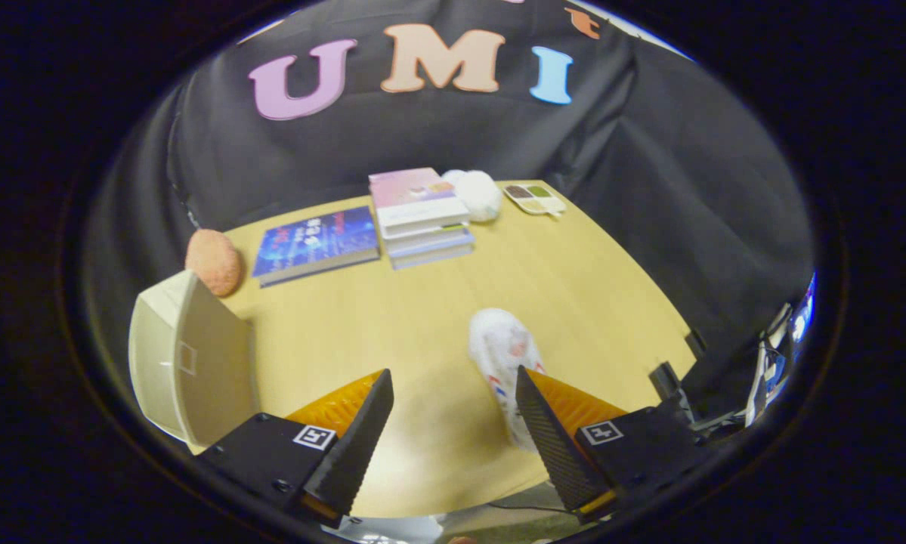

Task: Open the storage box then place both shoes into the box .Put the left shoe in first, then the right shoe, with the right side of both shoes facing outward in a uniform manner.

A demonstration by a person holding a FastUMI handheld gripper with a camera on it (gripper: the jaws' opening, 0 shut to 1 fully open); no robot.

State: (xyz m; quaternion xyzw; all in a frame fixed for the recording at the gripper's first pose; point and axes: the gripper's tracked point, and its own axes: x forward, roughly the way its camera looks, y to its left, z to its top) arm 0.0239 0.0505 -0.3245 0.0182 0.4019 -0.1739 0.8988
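Nearest the camera, the tongs [453,393] stand wide apart with nothing between their fingers, poised above the near part of the wooden counter [573,272]. One white shoe [507,363] lies on the counter just ahead of the right finger and partly behind it, its long axis running from near to far with a slight lean, so one end points away toward the far side and the other end passes under that finger's tip. It sits right of the midline between the fingers, not centred in the gap. The storage box [188,355] is off to the left, beside the left finger, with its pale lid tilted up and open. My judgement: to take the shoe across its narrow width, the tongs need to shift right and drop; the box then lies a sideways carry to the left. Farther off sit books [422,215], an orange ball [214,261] and a palette [536,199].
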